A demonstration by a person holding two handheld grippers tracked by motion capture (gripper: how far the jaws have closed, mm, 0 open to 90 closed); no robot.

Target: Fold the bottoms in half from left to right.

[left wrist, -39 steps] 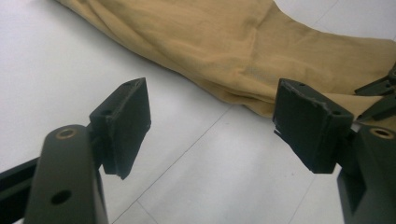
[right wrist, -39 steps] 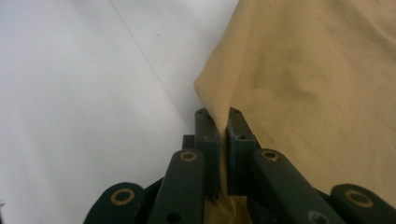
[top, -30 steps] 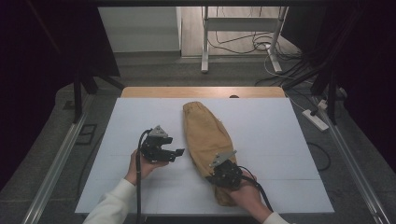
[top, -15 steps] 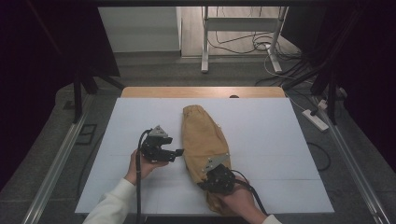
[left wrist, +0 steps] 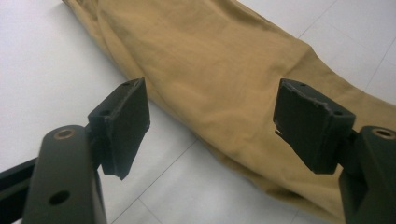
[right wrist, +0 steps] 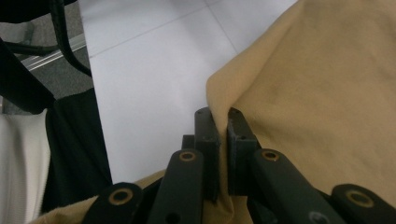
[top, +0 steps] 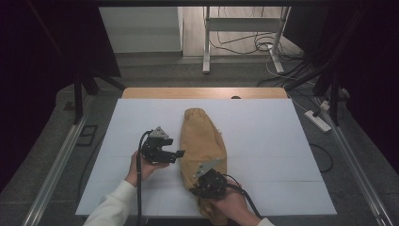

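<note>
A tan cloth [top: 203, 141] lay lengthwise down the middle of the white surface [top: 282, 141], folded into a long, narrow bundle with its near end reaching the front edge. The right tool [top: 207, 181] sat over the near part of that bundle, its jaws pressed together on a raised fold of the cloth [right wrist: 299, 84]; in the right gripper view the fabric ran up between the two black pads [right wrist: 208, 140] and peaked just above them. The right hand [top: 230, 202] gripped the tool from behind, resting on the cloth's near end. The left tool [top: 164, 150] was held just beside the bundle's left edge, pointing toward it, with its jaws spread wide and nothing between them. In the left gripper view the cloth [left wrist: 224, 79] lay beyond and beneath the open pads [left wrist: 128, 121]. The left hand [top: 141, 167], in a white sleeve [top: 113, 207], held that tool above the bare surface.
</note>
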